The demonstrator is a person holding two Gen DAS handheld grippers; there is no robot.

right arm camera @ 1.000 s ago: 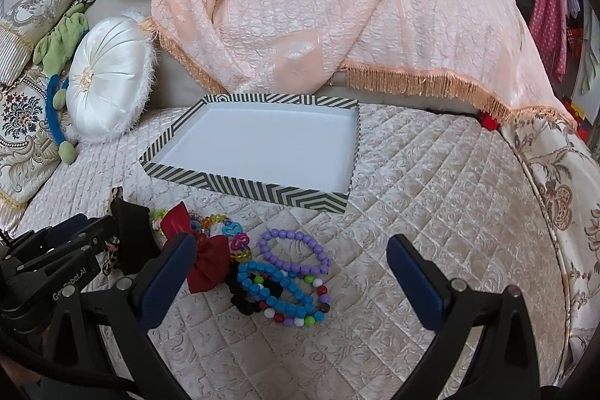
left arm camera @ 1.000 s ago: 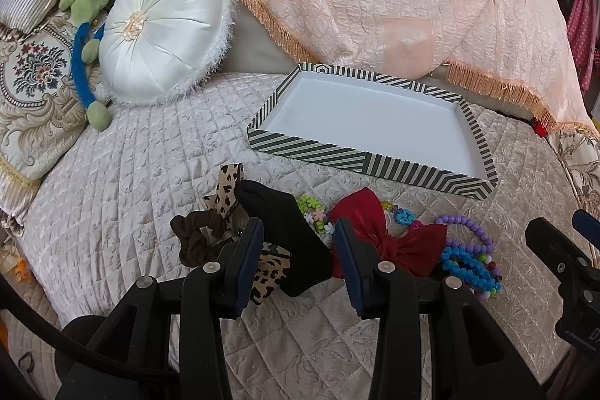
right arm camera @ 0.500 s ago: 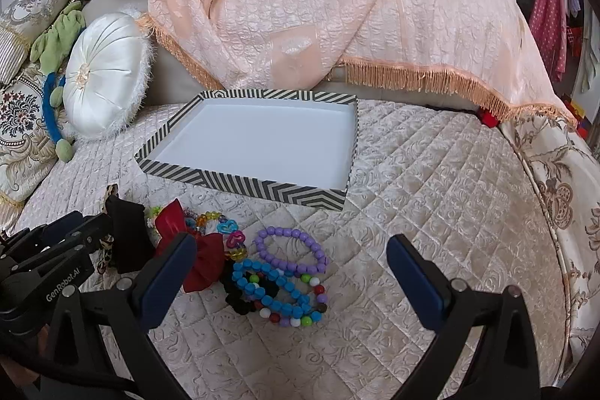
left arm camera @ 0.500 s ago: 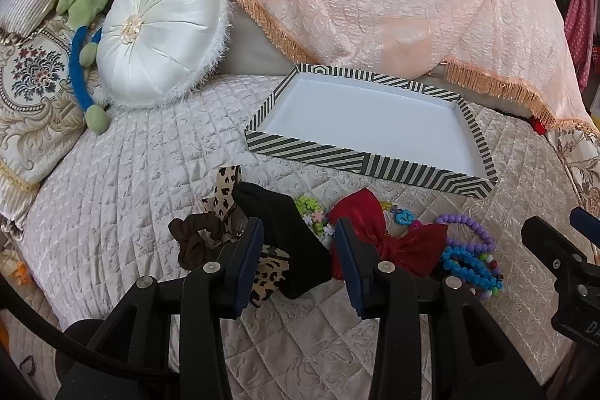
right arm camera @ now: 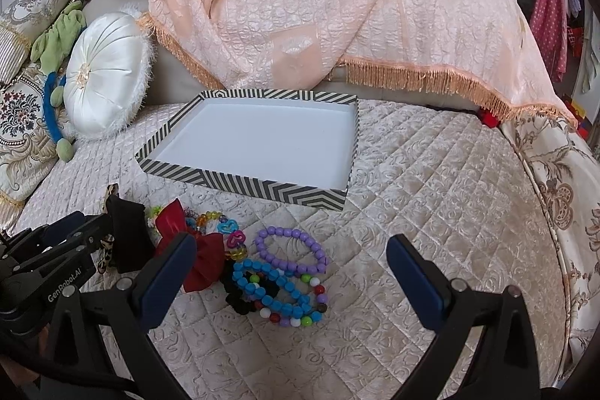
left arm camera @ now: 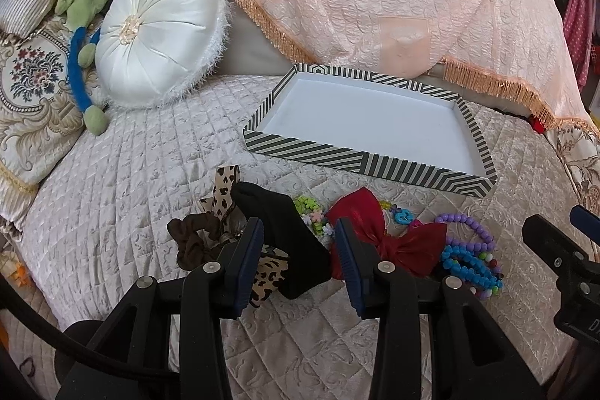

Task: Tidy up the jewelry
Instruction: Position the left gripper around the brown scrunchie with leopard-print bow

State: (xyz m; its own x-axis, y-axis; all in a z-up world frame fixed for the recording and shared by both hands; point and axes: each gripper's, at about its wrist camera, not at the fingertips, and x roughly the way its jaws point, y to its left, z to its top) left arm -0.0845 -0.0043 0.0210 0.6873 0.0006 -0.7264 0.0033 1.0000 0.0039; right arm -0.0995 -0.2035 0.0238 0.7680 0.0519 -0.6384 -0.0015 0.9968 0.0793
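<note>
both wrist views look forward, low over the bed, sharing the striped tray [left arm camera: 360, 160] [right arm camera: 240, 184].

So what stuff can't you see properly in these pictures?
- Black bow: left view, its sides sit behind the left claw fingers, so I cannot tell whether they touch it.
- Leopard bow: both views, mostly under the black bow.
- Black scrunchie: right view, mostly under the blue beads.
- Right claw: left view, cut off by the right edge.
- Tray: fully seen, holds nothing.
</note>
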